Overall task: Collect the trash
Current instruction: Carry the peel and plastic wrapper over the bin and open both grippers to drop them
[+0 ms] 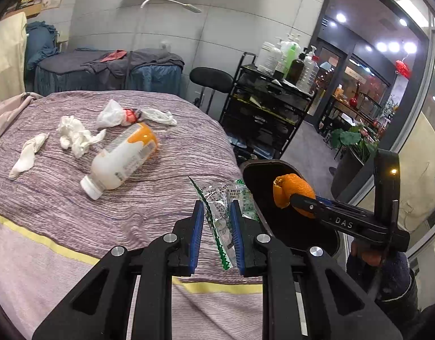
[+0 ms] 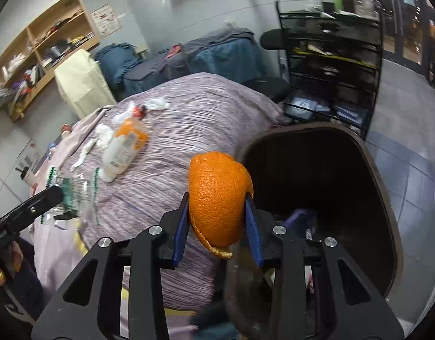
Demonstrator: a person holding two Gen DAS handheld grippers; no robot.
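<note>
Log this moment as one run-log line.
left gripper: shut on clear wrapper | right gripper: shut on orange peel, by bin rim | left on bed: bottle, tissues

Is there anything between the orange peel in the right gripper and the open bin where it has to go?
Nothing visible does. The orange peel, clamped in the right gripper, is beside the rim of the bin, whose mouth is open. The left gripper holds its wrapper off to the side.
</note>
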